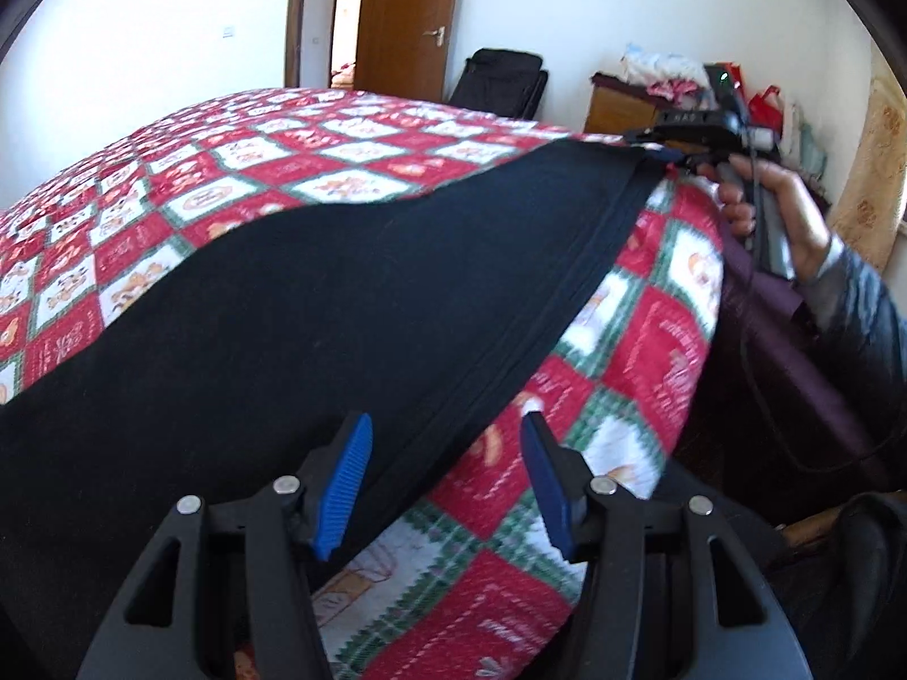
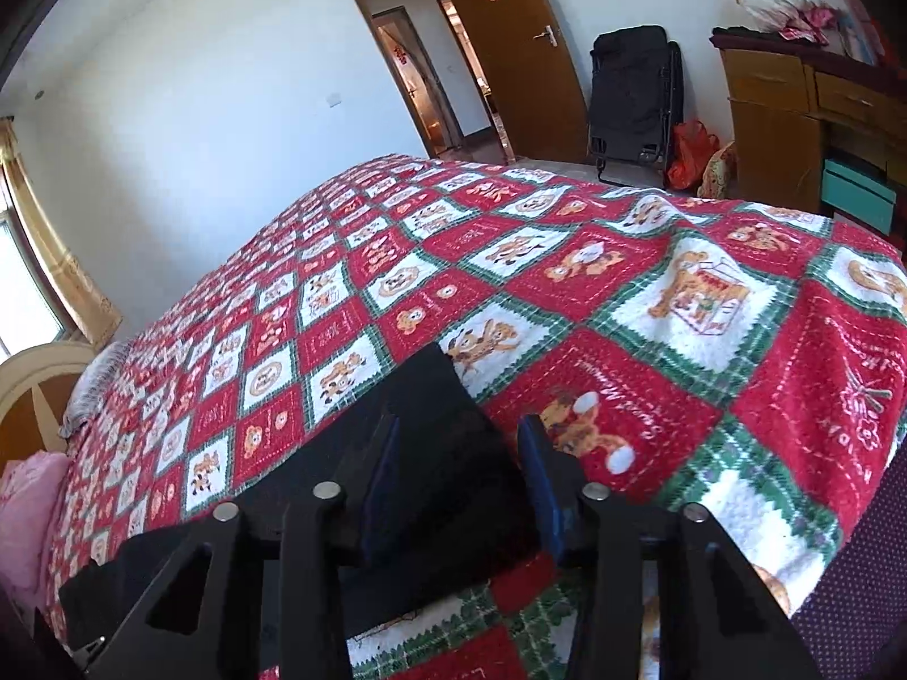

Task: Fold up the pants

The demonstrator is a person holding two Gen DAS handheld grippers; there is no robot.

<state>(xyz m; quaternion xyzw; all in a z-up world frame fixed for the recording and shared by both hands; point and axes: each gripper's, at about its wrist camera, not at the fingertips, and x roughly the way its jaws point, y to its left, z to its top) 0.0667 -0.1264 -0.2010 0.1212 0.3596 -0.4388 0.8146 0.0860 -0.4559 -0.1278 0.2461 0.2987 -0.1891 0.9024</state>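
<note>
The black pants (image 1: 317,306) lie spread flat on the bed (image 1: 640,340), which wears a red, white and green checked blanket. In the left wrist view the garment is a long dark band. Its long axis runs from low beside the left tool (image 1: 446,487) away and to the right, up to the far right tool (image 1: 674,156). It becomes narrower toward that far end, and a stitched edge follows its right side.

The left tool has its blue pads (image 1: 346,487) set wide apart. The left pad is over the black cloth and the right pad is over the blanket, so the edge of the pants passes between them. I cannot tell if the pads touch the cloth; nothing is pinched.

In the same view, the right tool is held by a hand (image 1: 793,215) at the far narrow end of the pants. Its tips meet the cloth there, but it is too small to judge the grip from this side. In the right wrist view, the right tool (image 2: 462,481) also stands wide, and a corner of the pants (image 2: 448,453) lies between its dark pads, pointing forward and away from the tool. The cloth is not squeezed. The rest of the garment goes off to the left and behind the tool.

Beyond the bed are a wooden door (image 2: 510,45), a black folded chair (image 2: 635,90) and a wooden cabinet (image 2: 793,107).
</note>
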